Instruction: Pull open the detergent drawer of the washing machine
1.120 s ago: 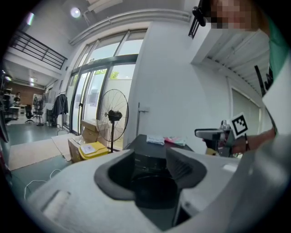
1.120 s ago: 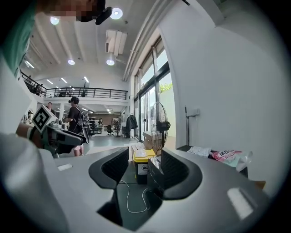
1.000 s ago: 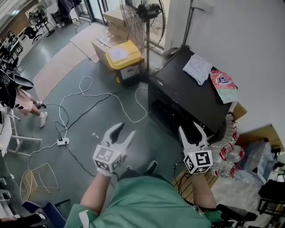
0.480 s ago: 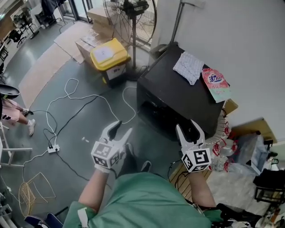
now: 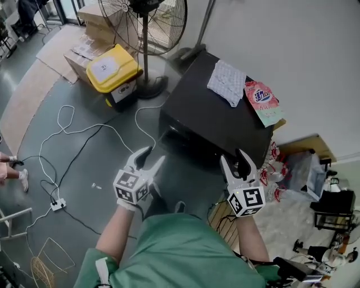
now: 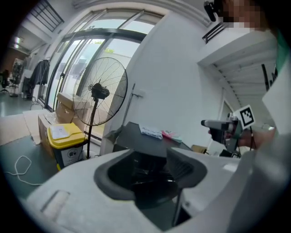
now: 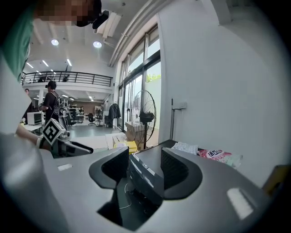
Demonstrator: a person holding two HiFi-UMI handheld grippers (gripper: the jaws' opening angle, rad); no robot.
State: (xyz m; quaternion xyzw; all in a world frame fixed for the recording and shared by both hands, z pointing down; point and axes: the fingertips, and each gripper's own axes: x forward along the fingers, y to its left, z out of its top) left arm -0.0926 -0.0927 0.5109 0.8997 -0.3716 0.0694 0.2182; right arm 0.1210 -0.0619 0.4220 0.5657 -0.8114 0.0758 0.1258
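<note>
The black washing machine (image 5: pixel 225 121) stands against the white wall, its front facing me. In the right gripper view its upper front panel (image 7: pixel 142 172) shows between the jaws; I cannot pick out the drawer on it. My left gripper (image 5: pixel 153 155) hangs over the floor just left of the machine's front. Its jaws are opening with nothing between them, and they frame the machine (image 6: pixel 145 141) from a distance. My right gripper (image 5: pixel 234 157) is open and empty, close to the machine's front right corner. It also appears in its own view (image 7: pixel 144 157).
On the machine's top lie a patterned cloth (image 5: pixel 226 82) and a pink detergent bag (image 5: pixel 260 100). A standing fan (image 5: pixel 143 17) and a yellow-lidded bin (image 5: pixel 112 67) are at the back left. White cables (image 5: pixel 84 132) and a power strip (image 5: pixel 57 205) lie on the floor. Bottles and clutter (image 5: pixel 275 180) fill the right.
I have stepped nearer to the washing machine, which has grown larger and more central. Both grippers have moved forward toward its front, the left one also lower.
</note>
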